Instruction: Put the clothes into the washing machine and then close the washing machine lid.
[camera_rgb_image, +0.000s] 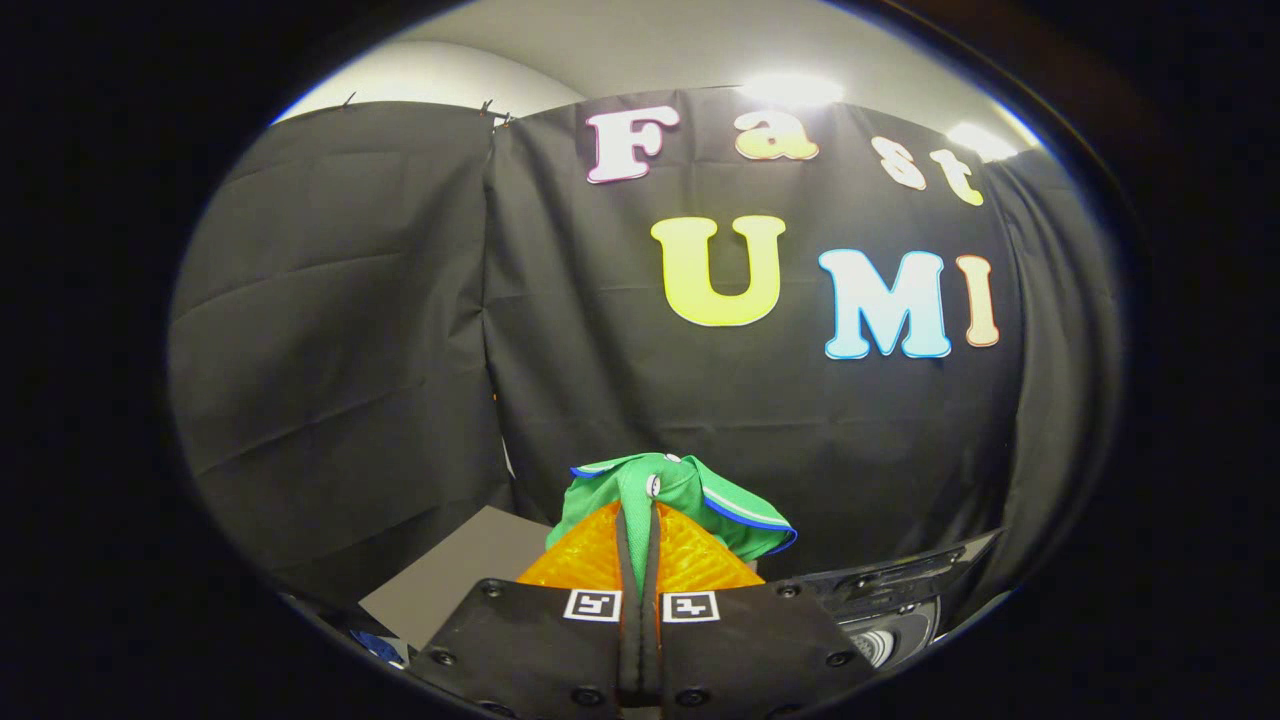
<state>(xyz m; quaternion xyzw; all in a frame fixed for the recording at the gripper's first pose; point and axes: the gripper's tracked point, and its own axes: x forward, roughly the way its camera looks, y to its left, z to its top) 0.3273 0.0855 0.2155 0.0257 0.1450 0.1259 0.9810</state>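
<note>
One garment fills the claw (637, 500): a green shirt (700, 495) with a blue and white trim along its edge, pinched between the two fingers (590, 555), which stand pressed together with only a thin fold of cloth running down the seam between them. In the gripper view the shirt bunches over and just beyond the fingertips, draping mostly to the right side, where its trimmed hem hangs free in the air; a small white button or snap sits on the cloth right at the tip of the claw. The claw is raised and points toward the black cloth wall (400, 330) of the booth, which hangs in two panels meeting at a vertical seam, with a pale ceiling (640, 45) and two bright lights above it. Below and to the right of the fingers, part of a dark washing machine (890, 600) shows, with what looks like a control panel and a round dial near it; whether its lid is up or down cannot be told. Below and to the left of the fingers lies a flat grey board (470, 565), tilted, with a scrap of blue cloth (380, 645) just beside its lower corner.
</note>
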